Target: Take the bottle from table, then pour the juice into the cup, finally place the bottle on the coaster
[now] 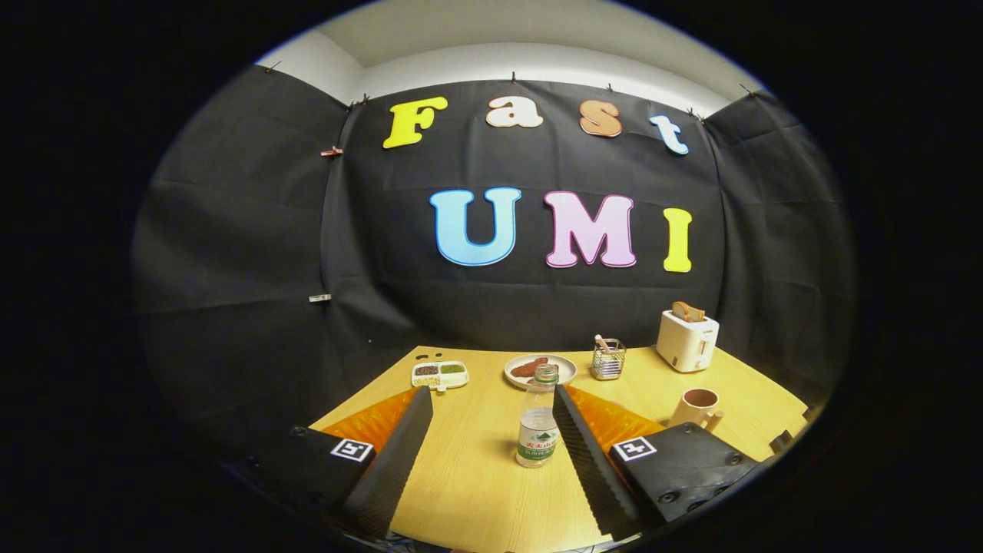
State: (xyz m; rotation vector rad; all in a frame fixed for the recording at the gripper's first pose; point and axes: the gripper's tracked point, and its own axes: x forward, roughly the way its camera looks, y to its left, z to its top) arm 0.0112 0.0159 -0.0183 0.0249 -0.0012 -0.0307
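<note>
We hold the gripper [491,418] low over the table [476,491] with its fingers spread wide, so the upright bottle [537,418] stands between them, nearer the right one, untouched and ready for closing; the cup [697,407] waits beyond, off right.

My gripper [491,430] fingers stand wide apart over the pale wooden table [476,491], and the clear plastic bottle [538,418] stands between them, just beside the right finger, with bare tabletop to its left. Beyond it I see a round plate [564,367], a divided white tray [439,374] and a wire holder [608,359]. A beige mug [697,407] and a white toaster [687,342] crowd the right side.
</note>
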